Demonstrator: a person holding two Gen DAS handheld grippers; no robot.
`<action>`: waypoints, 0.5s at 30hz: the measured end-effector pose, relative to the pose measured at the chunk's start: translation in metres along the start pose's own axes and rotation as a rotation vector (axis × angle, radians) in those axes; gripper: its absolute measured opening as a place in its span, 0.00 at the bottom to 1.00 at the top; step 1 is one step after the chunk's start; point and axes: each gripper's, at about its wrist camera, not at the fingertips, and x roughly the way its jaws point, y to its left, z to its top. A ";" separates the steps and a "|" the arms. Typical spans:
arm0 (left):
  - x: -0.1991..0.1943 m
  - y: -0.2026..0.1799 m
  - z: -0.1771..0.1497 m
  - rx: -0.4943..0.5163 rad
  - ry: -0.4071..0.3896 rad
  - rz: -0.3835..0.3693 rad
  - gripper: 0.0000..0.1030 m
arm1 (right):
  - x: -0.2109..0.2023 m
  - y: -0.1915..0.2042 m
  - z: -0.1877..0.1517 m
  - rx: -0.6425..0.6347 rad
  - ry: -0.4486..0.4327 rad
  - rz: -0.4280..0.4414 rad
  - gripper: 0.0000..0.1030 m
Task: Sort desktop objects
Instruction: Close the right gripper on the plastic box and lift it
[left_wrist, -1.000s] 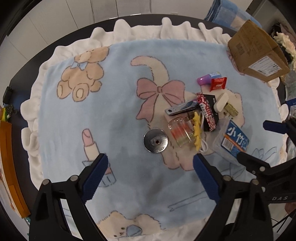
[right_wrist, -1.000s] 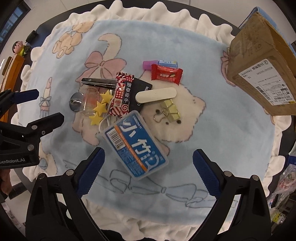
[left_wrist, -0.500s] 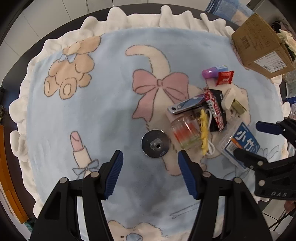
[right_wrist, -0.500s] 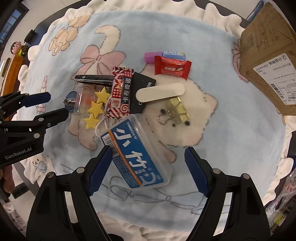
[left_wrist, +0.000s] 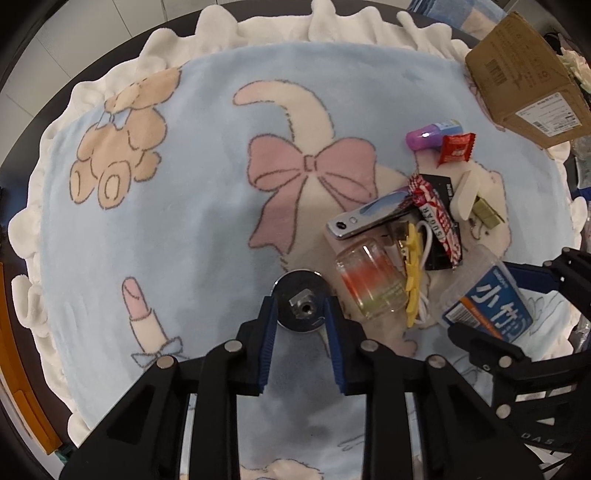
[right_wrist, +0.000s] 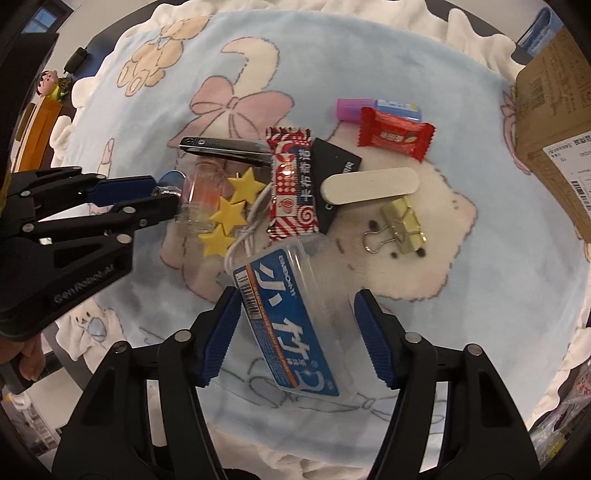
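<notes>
- The left hand-held gripper (left_wrist: 300, 314) has its blue fingers pressed against both sides of the metal disc (left_wrist: 301, 304) on the blue blanket (left_wrist: 192, 206).
- The right hand-held gripper (right_wrist: 293, 314) stands apart, straddling the clear plastic box (right_wrist: 291, 325) without touching it.

We see our left gripper (left_wrist: 300, 314) as a black plastic frame with silver round screws and blue ribbed pads on its fingers (left_wrist: 267, 347). Our right gripper (right_wrist: 297, 334) matches it: black arms, silver screws, blue ridged pads. White "GenRobot.AI" lettering marks the left gripper's side.
</notes>
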 end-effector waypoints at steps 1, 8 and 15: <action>0.001 -0.001 0.000 0.003 -0.001 0.001 0.25 | 0.001 0.002 0.000 0.001 0.001 0.006 0.61; 0.000 0.001 0.000 -0.020 0.000 -0.009 0.15 | 0.005 0.012 0.003 0.018 0.013 0.074 0.30; -0.008 0.001 -0.005 -0.029 -0.009 -0.025 0.15 | -0.009 0.005 -0.003 0.064 -0.014 0.093 0.30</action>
